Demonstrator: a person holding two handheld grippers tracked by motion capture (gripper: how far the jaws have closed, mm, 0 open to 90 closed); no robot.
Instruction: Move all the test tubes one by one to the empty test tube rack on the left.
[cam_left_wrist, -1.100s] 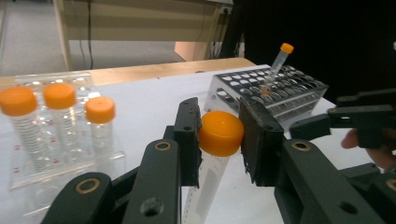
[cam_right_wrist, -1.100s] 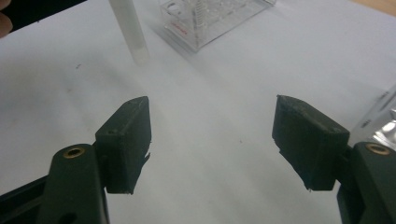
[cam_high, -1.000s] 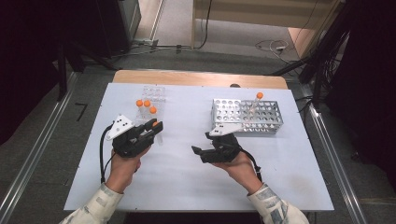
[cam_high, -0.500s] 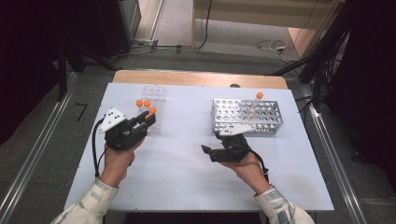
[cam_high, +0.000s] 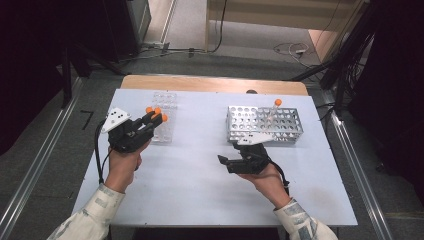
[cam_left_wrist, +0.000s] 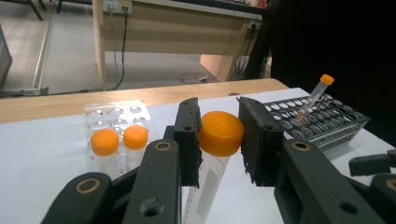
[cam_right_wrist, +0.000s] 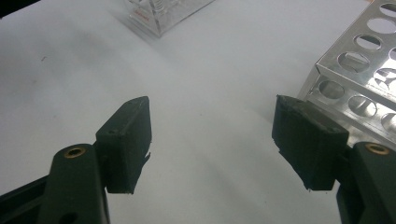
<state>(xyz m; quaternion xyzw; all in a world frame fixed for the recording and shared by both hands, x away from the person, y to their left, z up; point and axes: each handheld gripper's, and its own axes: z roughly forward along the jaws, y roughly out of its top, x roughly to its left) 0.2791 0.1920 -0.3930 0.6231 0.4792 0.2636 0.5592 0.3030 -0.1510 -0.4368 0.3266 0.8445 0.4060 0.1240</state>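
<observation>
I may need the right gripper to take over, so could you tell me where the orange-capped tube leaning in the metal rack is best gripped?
Grip the tube just under its orange cap, coming from above. It leans in the metal rack, so only its upper part stands clear; tilt the jaws to match.

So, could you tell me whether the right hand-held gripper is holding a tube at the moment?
No, the right hand-held gripper has its jaws wide apart with bare table between them, beside the metal rack.
</observation>
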